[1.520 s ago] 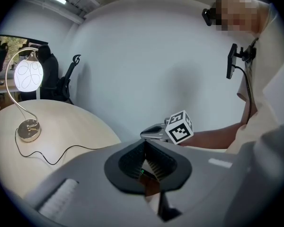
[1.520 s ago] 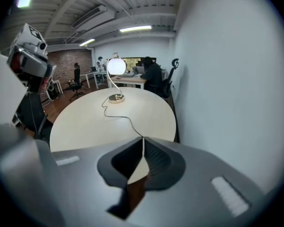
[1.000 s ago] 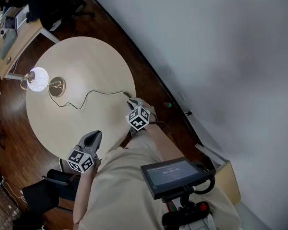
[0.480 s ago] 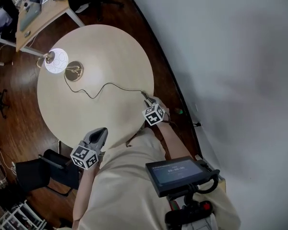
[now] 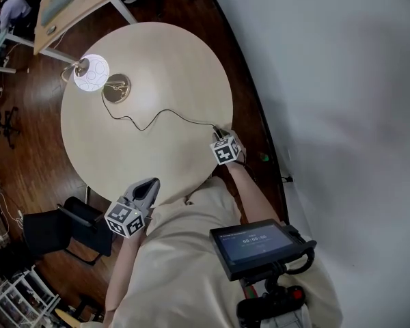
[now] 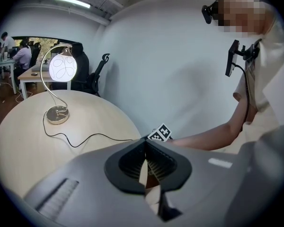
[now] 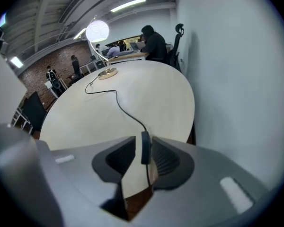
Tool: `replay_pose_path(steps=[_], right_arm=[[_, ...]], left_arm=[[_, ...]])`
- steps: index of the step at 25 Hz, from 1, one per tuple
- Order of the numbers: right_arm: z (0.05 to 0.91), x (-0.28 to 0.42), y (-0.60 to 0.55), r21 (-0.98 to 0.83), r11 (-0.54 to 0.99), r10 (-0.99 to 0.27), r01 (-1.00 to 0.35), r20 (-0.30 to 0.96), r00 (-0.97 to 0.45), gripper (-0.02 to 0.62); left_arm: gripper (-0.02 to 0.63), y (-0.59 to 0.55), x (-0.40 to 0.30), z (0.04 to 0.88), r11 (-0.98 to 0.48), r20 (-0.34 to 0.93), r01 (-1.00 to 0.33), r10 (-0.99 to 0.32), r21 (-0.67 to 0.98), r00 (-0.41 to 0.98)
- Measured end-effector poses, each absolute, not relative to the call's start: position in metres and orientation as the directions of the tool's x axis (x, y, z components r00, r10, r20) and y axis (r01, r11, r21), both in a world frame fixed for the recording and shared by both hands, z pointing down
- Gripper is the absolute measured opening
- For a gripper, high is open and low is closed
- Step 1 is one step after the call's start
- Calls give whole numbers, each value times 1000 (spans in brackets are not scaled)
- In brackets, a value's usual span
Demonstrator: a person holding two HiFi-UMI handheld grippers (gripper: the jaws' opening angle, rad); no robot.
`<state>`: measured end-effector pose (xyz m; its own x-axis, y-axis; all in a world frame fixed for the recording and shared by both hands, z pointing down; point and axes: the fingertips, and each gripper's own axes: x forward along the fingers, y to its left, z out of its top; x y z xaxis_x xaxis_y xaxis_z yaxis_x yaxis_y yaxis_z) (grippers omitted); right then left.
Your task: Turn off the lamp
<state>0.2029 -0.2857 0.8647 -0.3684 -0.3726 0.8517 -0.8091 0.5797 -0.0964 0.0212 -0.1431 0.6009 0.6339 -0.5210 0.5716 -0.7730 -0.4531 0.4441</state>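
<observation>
The lamp's white globe [image 5: 91, 72] glows over its brass base [image 5: 116, 89] at the far left of the round table [image 5: 157, 46]. Its black cord [image 5: 157, 118] snakes across to the near right edge. There my right gripper [image 5: 216, 131] points down at the cord's end. In the right gripper view the dark inline switch [image 7: 145, 147] stands between the jaws of the right gripper [image 7: 143, 149], which have just been opening, and a gap shows on its left side. My left gripper [image 5: 149, 183] hangs off the table's near edge, its jaws [image 6: 145, 143] together with nothing held.
A wooden desk [image 5: 68, 2] with people and office chairs stands beyond the table. A black chair [image 5: 72, 227] sits under the near left rim. A white wall [image 5: 342, 80] runs close along the right. A small screen [image 5: 251, 244] hangs at the person's chest.
The head view has swung, so the table sits further right and up. My right gripper has sunk towards the table edge at the cord's end. The lamp stays lit and the left gripper barely moved.
</observation>
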Motion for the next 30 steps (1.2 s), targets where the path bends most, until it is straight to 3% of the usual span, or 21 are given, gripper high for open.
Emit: replay_pose_path(steps=[30], right_arm=[[894, 200, -297, -74, 532, -398, -844, 858, -326, 95]], left_arm=[[0, -159, 23, 610, -459, 575, -758, -495, 463, 651]])
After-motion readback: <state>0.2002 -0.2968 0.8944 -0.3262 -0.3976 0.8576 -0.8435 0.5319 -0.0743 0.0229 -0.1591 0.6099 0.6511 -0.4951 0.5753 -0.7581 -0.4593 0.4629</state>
